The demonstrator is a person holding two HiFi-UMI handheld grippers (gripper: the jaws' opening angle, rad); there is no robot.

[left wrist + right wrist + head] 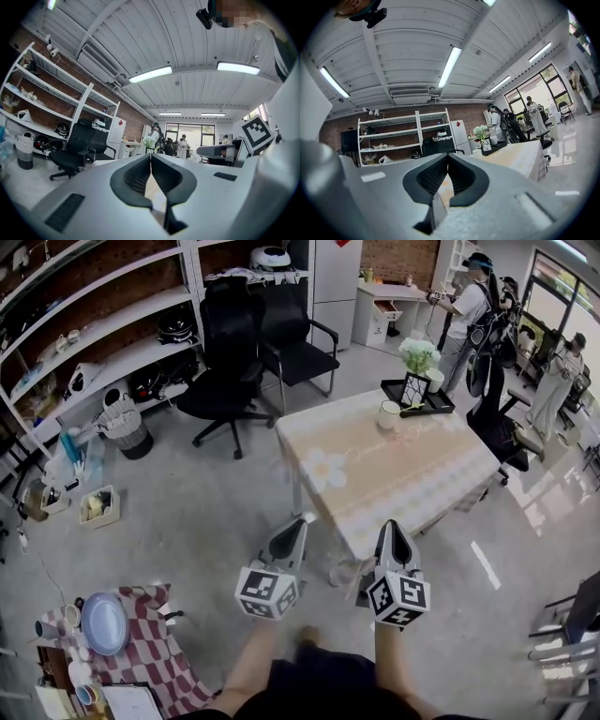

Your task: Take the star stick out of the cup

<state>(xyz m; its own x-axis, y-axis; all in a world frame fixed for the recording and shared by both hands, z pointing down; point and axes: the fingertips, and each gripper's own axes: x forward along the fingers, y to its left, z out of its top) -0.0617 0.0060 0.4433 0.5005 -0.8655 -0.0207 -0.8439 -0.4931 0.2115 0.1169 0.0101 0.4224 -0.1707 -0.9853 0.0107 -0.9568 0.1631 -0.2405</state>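
Note:
A white cup [389, 414] stands at the far side of the table [375, 484] with the flowered cloth, beside a black tray [419, 397] that carries a vase of pale flowers [418, 354]. No star stick can be made out at this distance. Both grippers hang at the table's near edge, well short of the cup. My left gripper [304, 519] is shut and holds nothing, and so is my right gripper [392, 525]. In the left gripper view the left gripper [151, 155] points over the table toward the flowers [149, 140]. The right gripper [447, 155] faces the cup [477, 151].
Two black office chairs [230, 352] stand behind the table on the left, before white shelves [103, 329]. A checkered cloth [155, 648] with a blue plate [104, 622] lies at the lower left. People [469, 315] stand at the back right. A bin [127, 427] sits by the shelves.

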